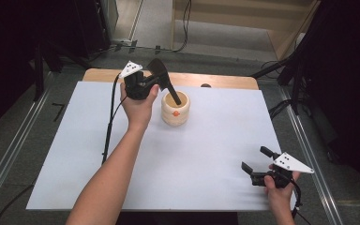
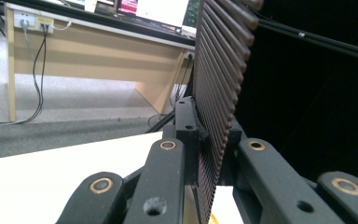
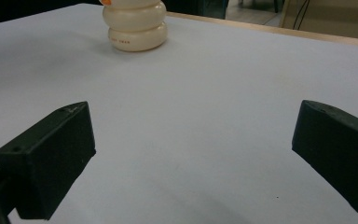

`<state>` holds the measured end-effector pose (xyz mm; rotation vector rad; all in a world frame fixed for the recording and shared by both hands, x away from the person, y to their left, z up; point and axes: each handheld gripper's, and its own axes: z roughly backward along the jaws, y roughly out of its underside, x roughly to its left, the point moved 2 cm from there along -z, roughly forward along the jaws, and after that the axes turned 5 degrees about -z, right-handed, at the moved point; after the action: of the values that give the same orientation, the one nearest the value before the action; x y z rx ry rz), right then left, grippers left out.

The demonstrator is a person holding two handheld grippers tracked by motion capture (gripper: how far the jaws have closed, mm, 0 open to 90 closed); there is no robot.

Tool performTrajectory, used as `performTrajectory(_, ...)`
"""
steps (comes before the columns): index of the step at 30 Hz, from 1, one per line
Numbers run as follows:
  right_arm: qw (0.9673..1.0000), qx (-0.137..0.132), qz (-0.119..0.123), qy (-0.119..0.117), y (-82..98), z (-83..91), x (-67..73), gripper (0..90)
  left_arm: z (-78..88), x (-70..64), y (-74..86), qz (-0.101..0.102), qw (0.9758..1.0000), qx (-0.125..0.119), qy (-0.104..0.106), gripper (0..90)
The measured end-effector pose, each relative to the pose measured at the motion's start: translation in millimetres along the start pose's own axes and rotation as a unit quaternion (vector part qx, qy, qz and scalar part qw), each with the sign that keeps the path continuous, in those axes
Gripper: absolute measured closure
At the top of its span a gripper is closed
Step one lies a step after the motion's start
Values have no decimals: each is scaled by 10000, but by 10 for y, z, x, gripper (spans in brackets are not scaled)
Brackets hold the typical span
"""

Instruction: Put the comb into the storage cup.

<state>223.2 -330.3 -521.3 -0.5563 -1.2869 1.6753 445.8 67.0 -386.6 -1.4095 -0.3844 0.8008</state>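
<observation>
Nearby, left claw (image 1: 161, 77) clenched on ribbed black tool (image 1: 166, 84) over cream pot (image 1: 176, 108); right claw (image 1: 258, 164) released, well apart.

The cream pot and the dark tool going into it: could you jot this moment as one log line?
left gripper: shut on dark ridged tool, tip inside cream pot | right gripper: open, holds nothing | white table

High view looks down on the table (image 1: 178, 159) (right gripper view skims it, sharing the cream pot (image 1: 176, 109))

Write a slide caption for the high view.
Left gripper lowers a black ribbed paddle into a cream pot while the open right gripper rests near the white table's edge.
</observation>
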Motion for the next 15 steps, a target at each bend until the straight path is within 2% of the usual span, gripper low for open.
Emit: performTrajectory(15, 10000, -2, 26, -11, -1, 2, -5, 0, -122, 41, 266, 108, 9996, 240, -100, 843)
